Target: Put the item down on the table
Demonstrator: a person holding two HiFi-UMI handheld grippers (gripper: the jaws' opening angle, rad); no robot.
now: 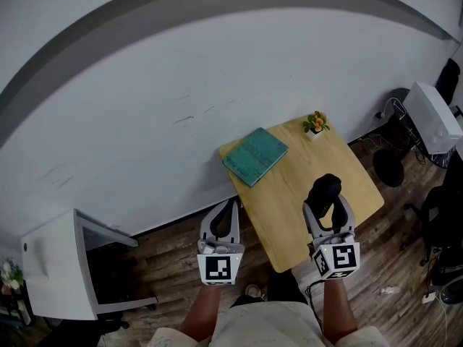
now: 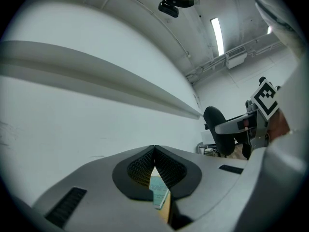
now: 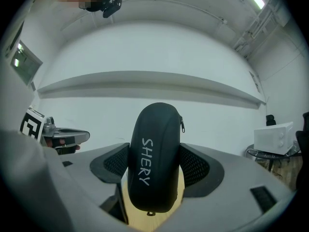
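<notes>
A black zippered case (image 3: 154, 158) marked SHERY stands upright between my right gripper's (image 3: 155, 166) pads, which are shut on it. In the head view the case (image 1: 325, 189) hangs over the near right part of the small wooden table (image 1: 289, 208), held by the right gripper (image 1: 327, 207). My left gripper (image 1: 226, 219) hovers off the table's left edge, above the floor, its jaws closed together with nothing between them. Through the left gripper (image 2: 154, 170) only a sliver of the teal book (image 2: 158, 193) shows.
A teal book (image 1: 255, 156) lies on the table's far left corner, a small potted flower (image 1: 315, 123) at the far edge. A white cabinet (image 1: 58, 266) stands at the left, a white appliance (image 1: 432, 117) and black chairs at the right. White wall lies behind.
</notes>
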